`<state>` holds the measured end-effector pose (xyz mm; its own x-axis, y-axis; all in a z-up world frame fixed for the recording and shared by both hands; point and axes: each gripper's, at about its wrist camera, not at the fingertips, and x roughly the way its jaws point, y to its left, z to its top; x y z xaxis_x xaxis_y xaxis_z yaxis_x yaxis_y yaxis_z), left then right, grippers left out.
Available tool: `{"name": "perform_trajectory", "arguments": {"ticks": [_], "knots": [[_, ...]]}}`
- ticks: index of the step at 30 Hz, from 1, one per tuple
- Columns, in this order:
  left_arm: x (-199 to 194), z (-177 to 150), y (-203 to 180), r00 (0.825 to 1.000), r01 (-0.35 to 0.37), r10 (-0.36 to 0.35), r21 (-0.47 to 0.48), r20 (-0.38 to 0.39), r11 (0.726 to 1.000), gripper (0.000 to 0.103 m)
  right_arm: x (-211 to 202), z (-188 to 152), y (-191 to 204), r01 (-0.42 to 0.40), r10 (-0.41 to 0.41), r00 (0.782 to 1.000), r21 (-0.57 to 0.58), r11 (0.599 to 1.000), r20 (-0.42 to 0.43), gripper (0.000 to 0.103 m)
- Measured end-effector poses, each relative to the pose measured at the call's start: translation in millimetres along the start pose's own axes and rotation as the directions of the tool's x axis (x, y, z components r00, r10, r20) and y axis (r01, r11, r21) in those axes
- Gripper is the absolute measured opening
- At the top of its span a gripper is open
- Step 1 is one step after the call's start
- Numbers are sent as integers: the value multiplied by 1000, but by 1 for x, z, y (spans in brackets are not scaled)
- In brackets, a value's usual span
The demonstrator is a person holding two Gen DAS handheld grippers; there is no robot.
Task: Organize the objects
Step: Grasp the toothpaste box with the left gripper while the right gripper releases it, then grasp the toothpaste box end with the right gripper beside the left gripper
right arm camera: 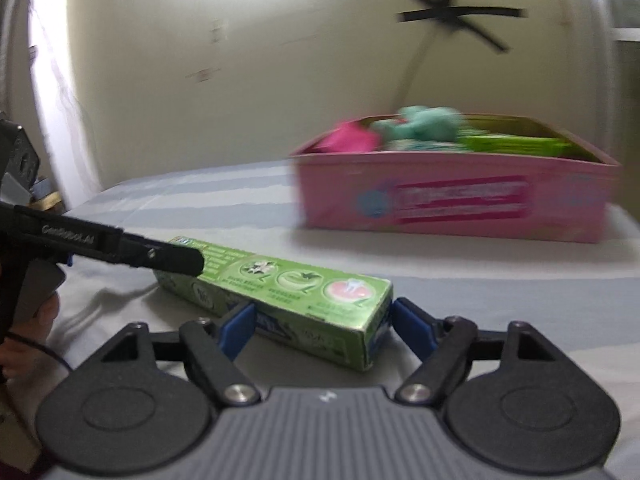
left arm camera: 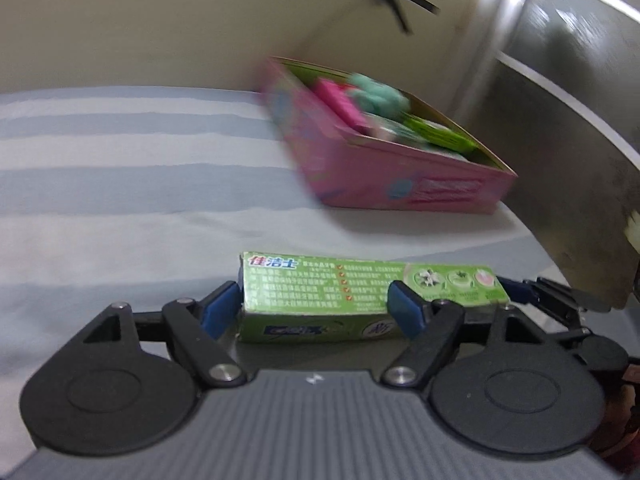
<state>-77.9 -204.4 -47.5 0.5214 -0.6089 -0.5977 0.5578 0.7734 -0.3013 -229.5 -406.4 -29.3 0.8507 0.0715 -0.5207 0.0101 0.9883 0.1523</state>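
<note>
A green toothpaste box (left arm camera: 320,300) lies on a striped bedsheet (left arm camera: 120,168). My left gripper (left arm camera: 316,308) is shut on its left part, the blue pads pressing both sides. My right gripper (right arm camera: 320,328) is shut on the box's other end (right arm camera: 320,312). The left gripper's finger (right arm camera: 160,258) shows over the box's far end in the right wrist view. A pink cardboard box (left arm camera: 392,168) stands beyond, holding a pink pack, a teal soft item and green packs; it also shows in the right wrist view (right arm camera: 452,200).
A cream wall rises behind the bed. A metal bed frame (left arm camera: 560,128) runs along the right side by the pink box. A black fan-like shape (right arm camera: 456,16) is on the wall.
</note>
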Motion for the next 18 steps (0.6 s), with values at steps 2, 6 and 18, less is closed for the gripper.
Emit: {"name": "perform_trajectory", "arguments": {"ticks": [2,6,18], "knots": [[20,6,-22,999,36,-35,46,-22,998,81,-7,1,-23,63,-64,998,24,998,12,77],[55,15,-74,998,43,-34,193,-51,980,81,-15,6,-70,130,-133,991,88,988,26,77],[103,27,-119,998,2,23,381,-61,924,81,-10,-1,-126,122,-129,991,192,974,23,80]]}}
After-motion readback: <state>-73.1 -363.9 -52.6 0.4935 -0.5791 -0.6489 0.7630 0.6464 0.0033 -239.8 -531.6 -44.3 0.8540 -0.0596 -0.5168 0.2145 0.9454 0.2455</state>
